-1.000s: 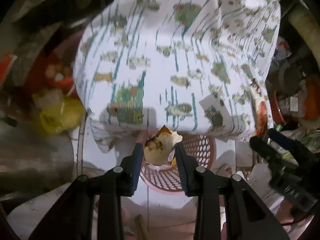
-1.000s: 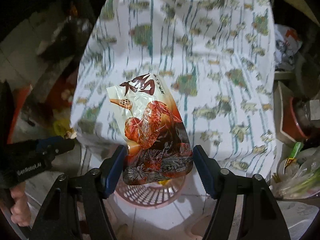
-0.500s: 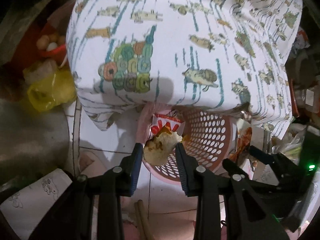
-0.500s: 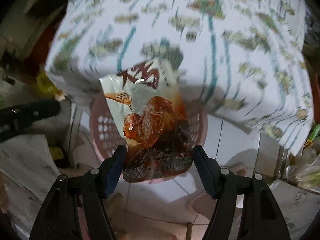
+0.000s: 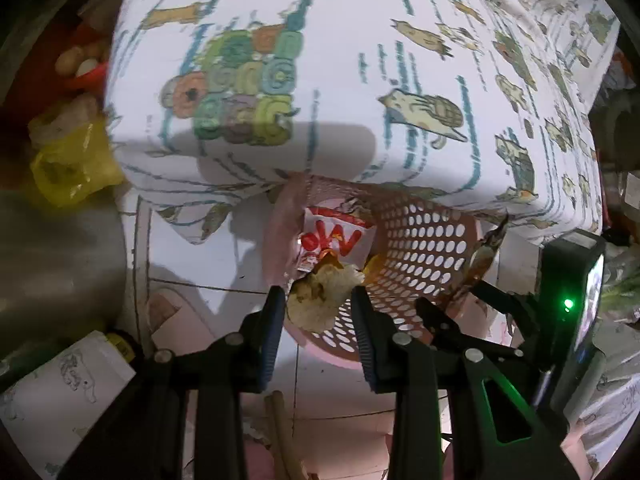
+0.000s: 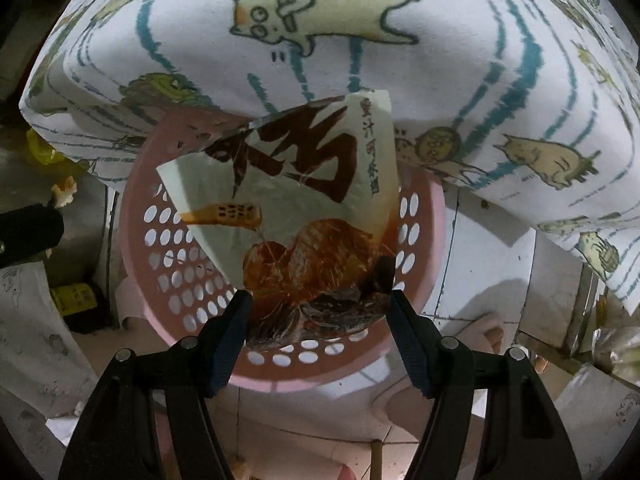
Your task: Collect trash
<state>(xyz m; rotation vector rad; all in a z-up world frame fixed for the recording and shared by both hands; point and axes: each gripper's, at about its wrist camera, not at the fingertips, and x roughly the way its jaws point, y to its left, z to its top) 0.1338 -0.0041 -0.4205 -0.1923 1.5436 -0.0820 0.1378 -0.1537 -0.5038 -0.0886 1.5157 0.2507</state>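
A pink perforated basket stands on the tiled floor, half under the cloth-covered table; it also shows in the right wrist view. My left gripper is shut on a crumpled pale wad of trash at the basket's near rim. A red-and-white wrapper lies inside the basket. My right gripper is shut on a snack packet with a chicken-wing picture and holds it over the basket's mouth. The right gripper also shows in the left wrist view.
A table under a white cartoon-print cloth overhangs the basket. A yellow plastic bag and a metal pot lie at the left. White paper lies at the lower left. Clutter fills the right edge.
Both grippers have moved down and forward toward the basket. The snack packet now hangs right over the basket's mouth, and the wad is at its rim.
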